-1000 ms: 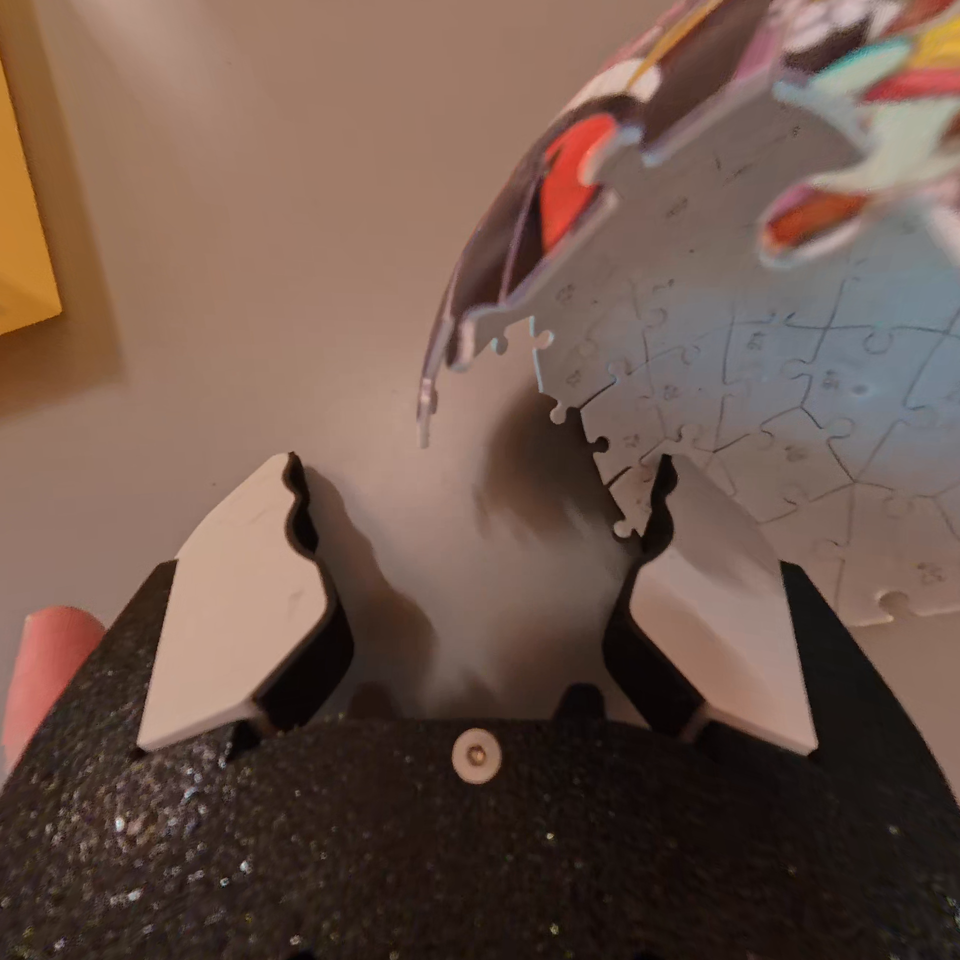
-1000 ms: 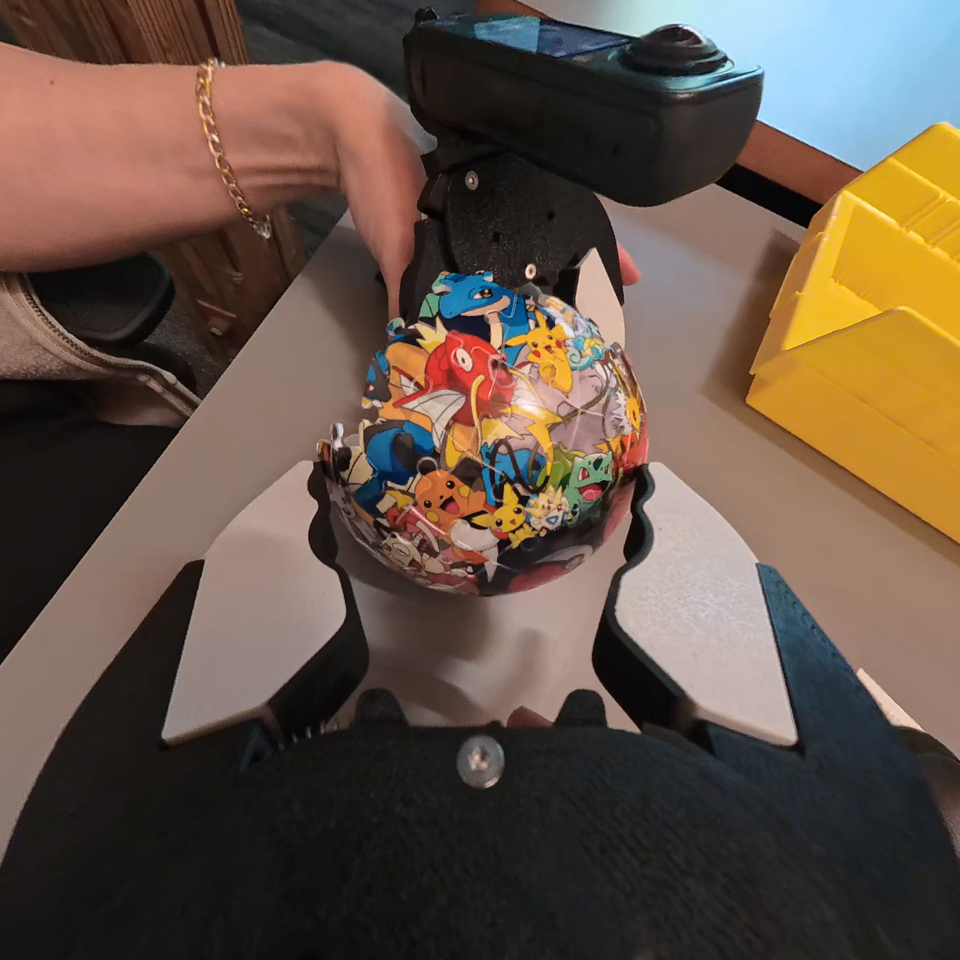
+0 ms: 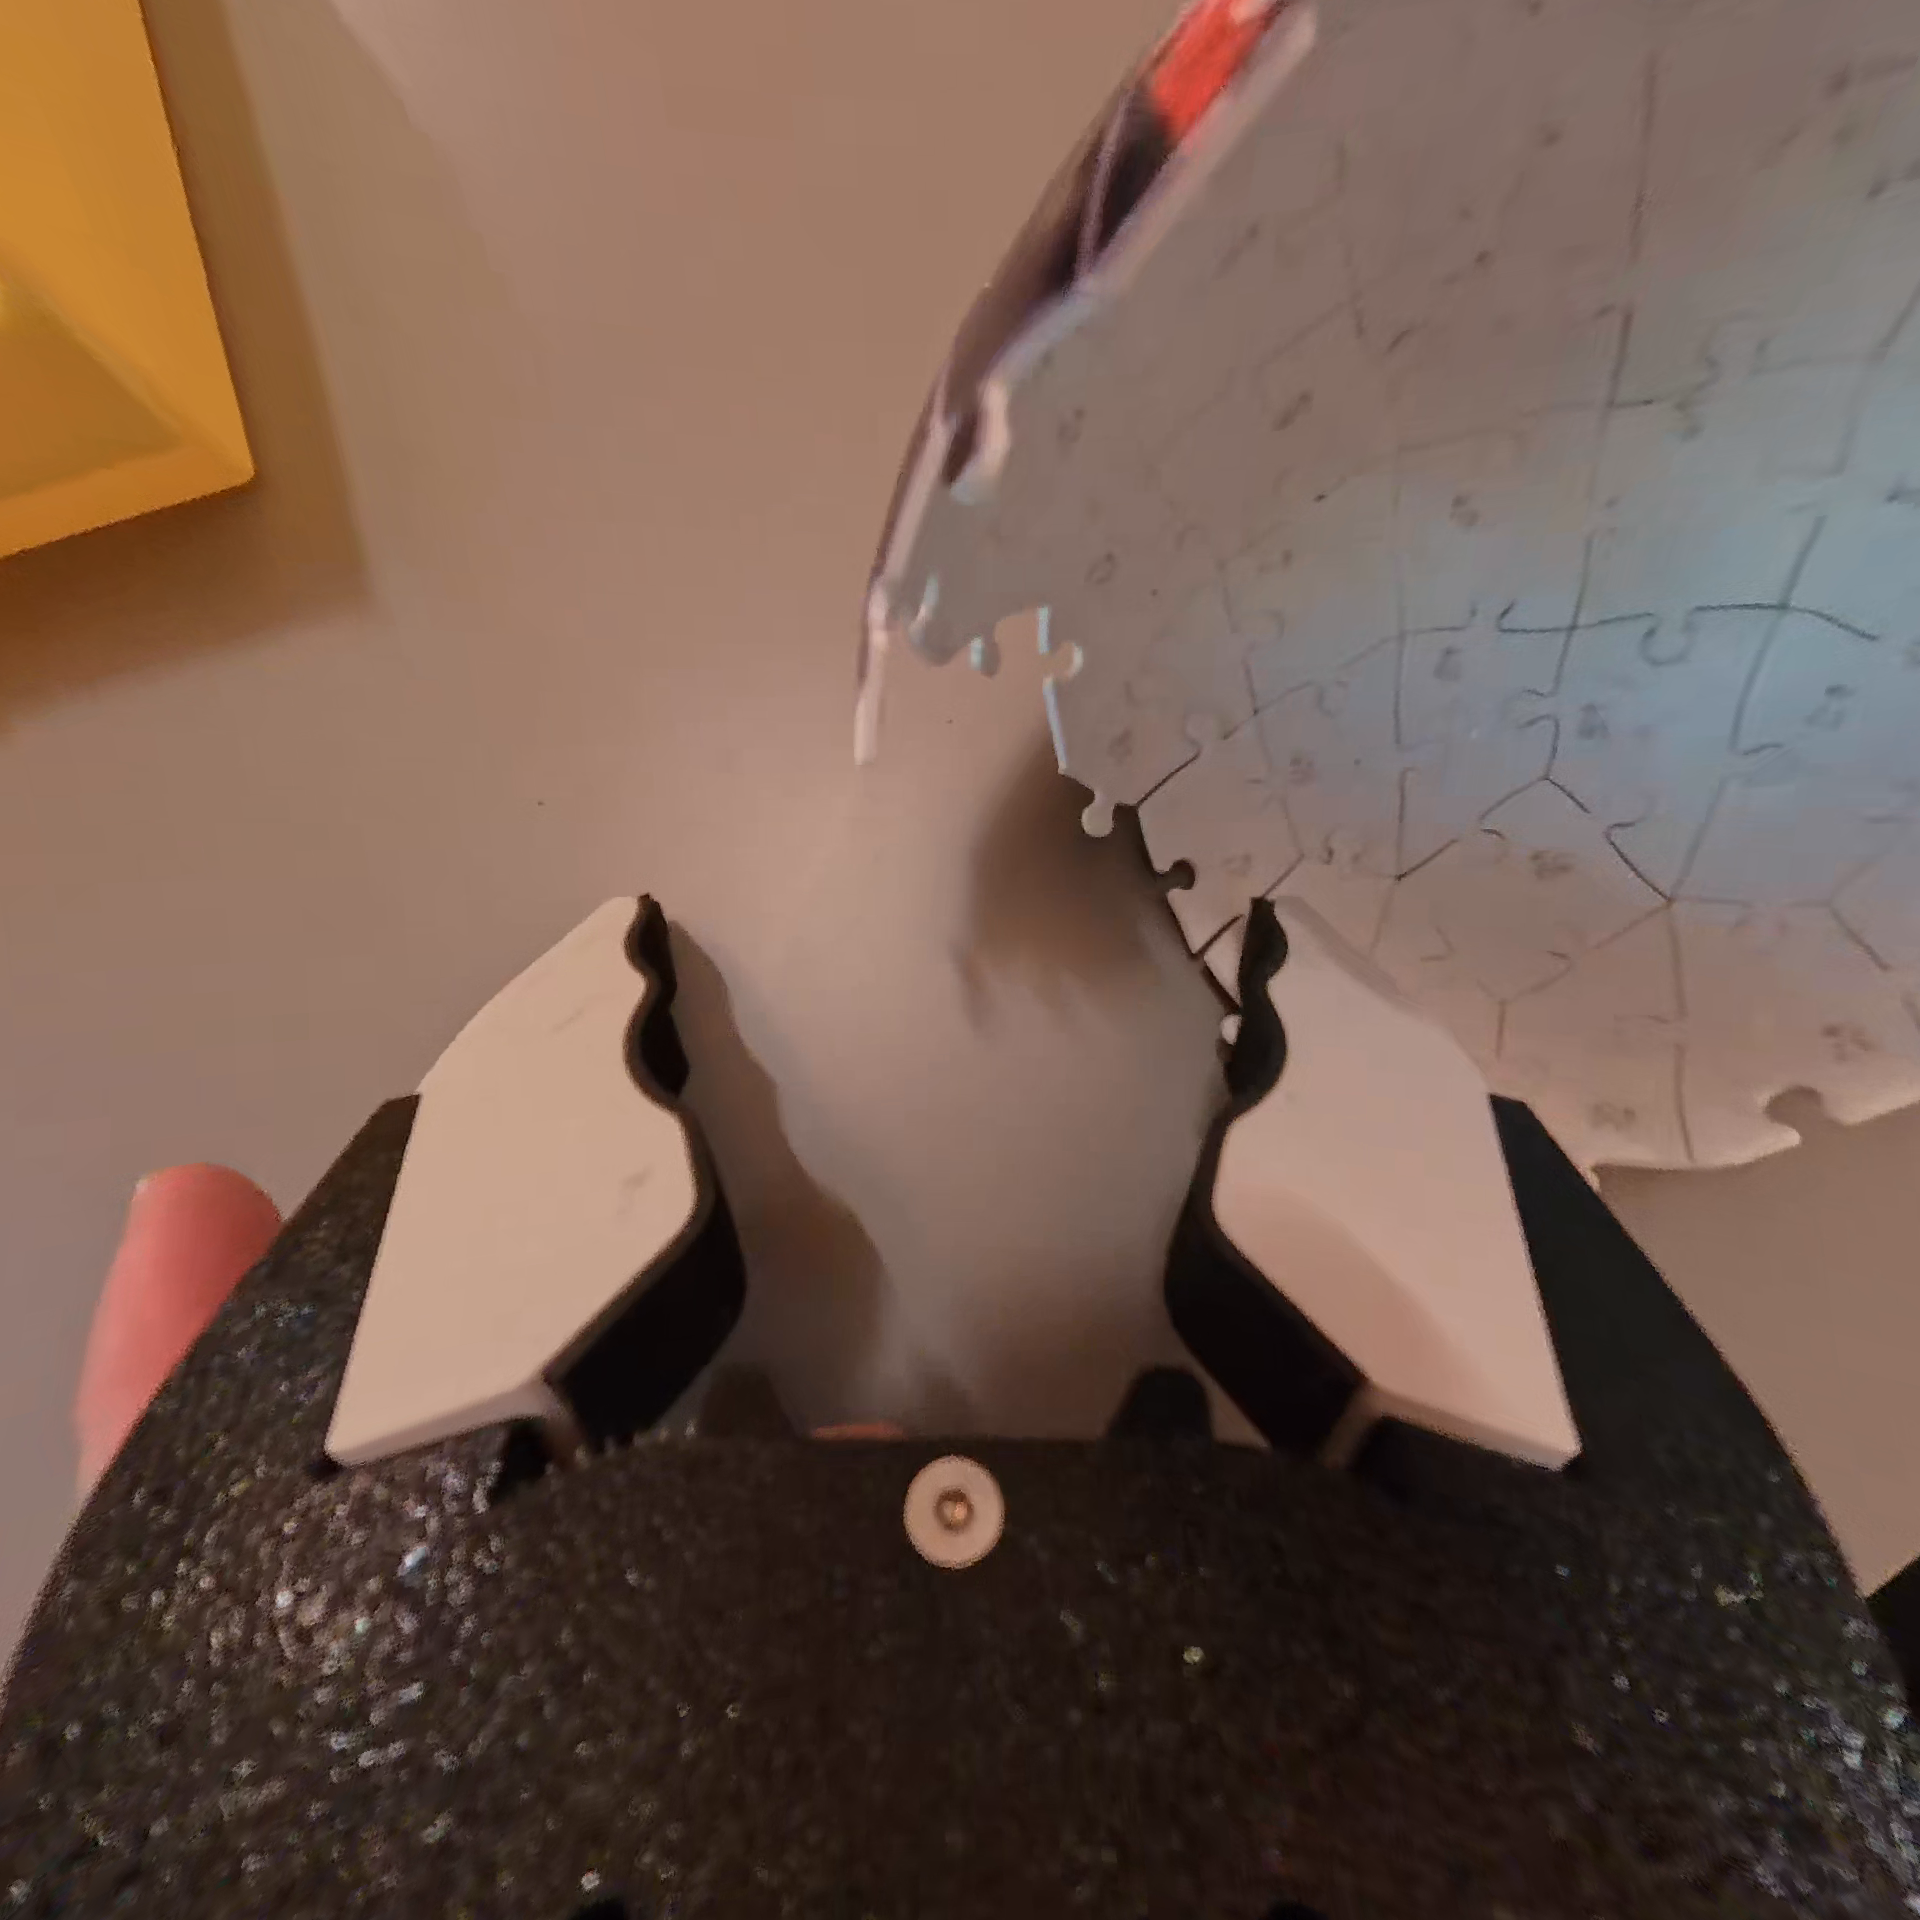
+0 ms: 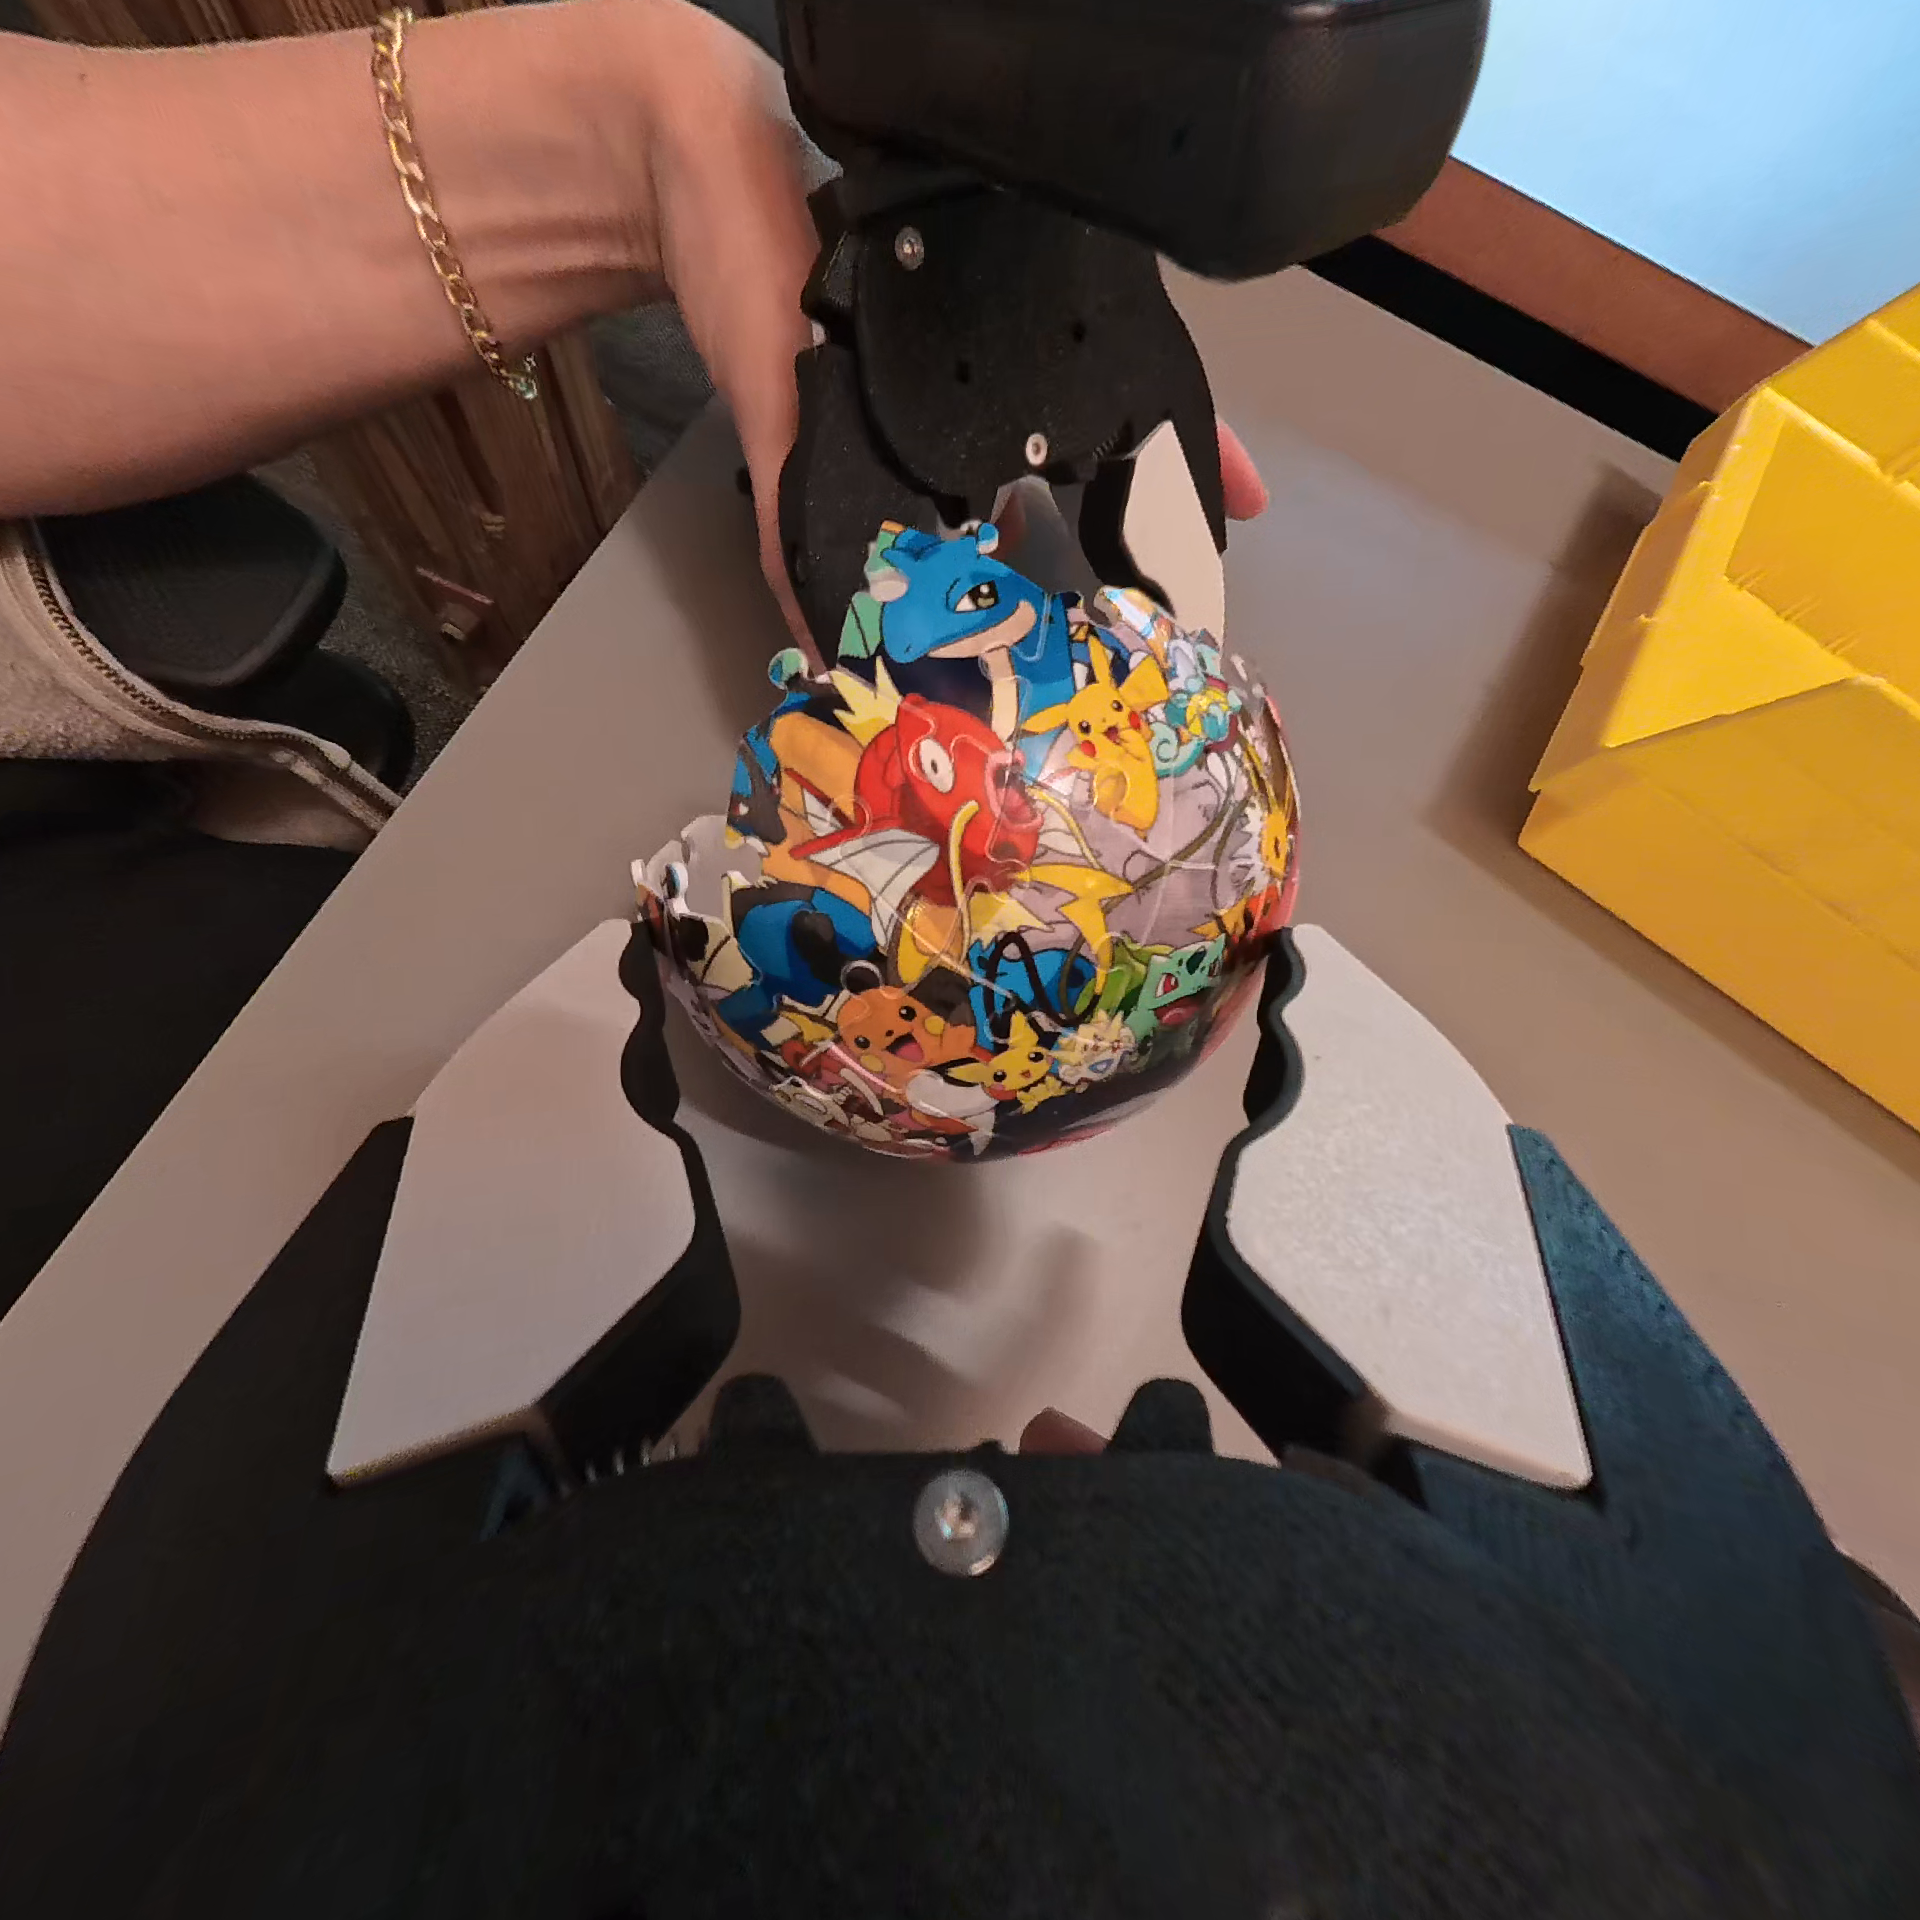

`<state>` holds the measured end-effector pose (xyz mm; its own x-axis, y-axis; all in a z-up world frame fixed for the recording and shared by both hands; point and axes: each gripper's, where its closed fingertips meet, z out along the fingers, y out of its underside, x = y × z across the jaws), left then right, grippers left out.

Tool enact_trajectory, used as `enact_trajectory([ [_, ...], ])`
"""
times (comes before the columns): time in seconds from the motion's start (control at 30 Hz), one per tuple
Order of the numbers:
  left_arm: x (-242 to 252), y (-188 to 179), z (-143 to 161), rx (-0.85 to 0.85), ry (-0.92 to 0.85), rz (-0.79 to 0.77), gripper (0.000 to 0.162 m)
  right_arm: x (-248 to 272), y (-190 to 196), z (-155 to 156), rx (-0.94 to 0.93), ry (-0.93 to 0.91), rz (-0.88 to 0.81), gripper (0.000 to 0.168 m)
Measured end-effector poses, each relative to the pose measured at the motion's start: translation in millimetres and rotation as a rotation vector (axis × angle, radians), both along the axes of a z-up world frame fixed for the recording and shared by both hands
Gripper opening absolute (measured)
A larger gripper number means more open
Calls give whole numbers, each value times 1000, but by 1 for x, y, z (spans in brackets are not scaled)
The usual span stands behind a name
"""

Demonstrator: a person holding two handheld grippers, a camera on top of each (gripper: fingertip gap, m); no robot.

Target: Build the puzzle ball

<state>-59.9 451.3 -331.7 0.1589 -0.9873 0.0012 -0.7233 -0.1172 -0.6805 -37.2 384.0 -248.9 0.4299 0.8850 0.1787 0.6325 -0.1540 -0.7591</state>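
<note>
Both tongs stand with their jaws apart. My right gripper (image 4: 961, 997) brackets the puzzle ball (image 4: 997, 862) at the centre of its view, with the fingertips at the ball's two flanks; whether they press it I cannot tell. My left gripper (image 3: 951, 935) holds nothing; in the right wrist view it hangs over the ball from the upper centre of the frame.

I judge the task well advanced but not finished. The ball sits on the grey table (image 4: 1455, 727), and most of the shell is joined. Its rim is still jagged, with knobs sticking out (at the right of the left wrist view I see into the pale hollow inside), so an opening remains to fill. No loose pieces show.

The outside is glossy and crowded with bright cartoon creatures. A yellow bin (image 4: 1745, 748) stands at the right edge.
</note>
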Motion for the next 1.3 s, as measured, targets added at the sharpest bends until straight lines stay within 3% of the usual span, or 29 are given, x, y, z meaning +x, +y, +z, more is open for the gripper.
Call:
enact_trajectory([
  [0.4,-9,6,3,19,-11,19,99,-10,8,1,-20,-41,33,109],
  [0.87,-7,-9,2,-39,-6,-14,69,-25,13,2,49,8,54,111],
  [1.03,0,-19,3,-36,2,-76,32,-24,14,2,42,33,40,111],
  [1.13,-3,-10,3,-18,22,-24,51,-24,13,2,48,29,40,111],
  [1.3,-1,-19,8,-161,-71,-44,70,-22,15,0,45,22,35,111],
])
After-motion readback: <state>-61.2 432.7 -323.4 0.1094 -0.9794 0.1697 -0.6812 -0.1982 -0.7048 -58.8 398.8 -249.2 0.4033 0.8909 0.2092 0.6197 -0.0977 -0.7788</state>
